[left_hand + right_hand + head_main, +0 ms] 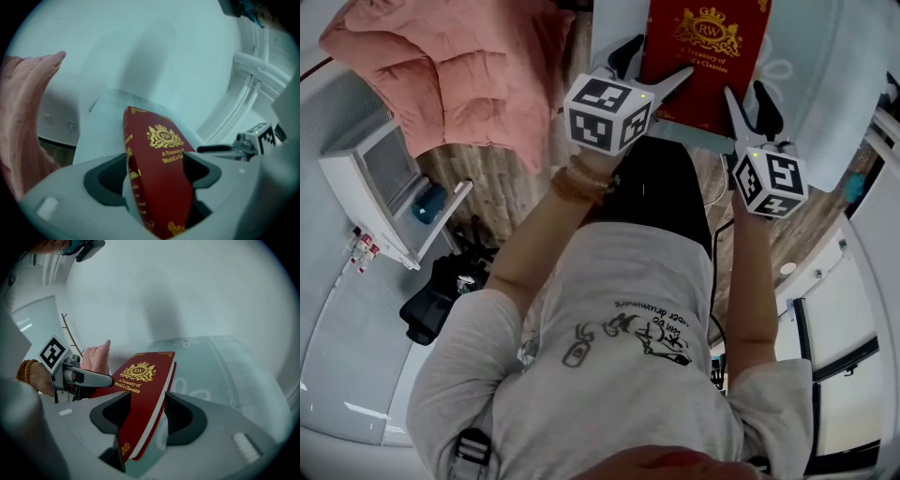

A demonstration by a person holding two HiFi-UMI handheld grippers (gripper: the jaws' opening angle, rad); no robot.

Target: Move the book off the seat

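"How much of the book (pixel 703 56) does the head view give?"

"Not all of it. Its far end runs off the top edge. In the left gripper view, the left claw (pixel 157 173) hides the end of the title's second line and the cover's near end."

"And the pink quilt (pixel 23 126)?"

"Cut by the left edge there. The small things (pixel 364 246) beside the white cabinet (pixel 384 178) are too tiny to name."

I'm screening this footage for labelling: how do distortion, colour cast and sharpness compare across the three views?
Head view: strong fisheye curves the room's edges, yet the red hardcover book with gold lettering looks crisp. Left gripper view: dark round vignette, teal cast, softer lettering. Right gripper view: same vignette and cast, title legible, nearest foreground slightly blurred.
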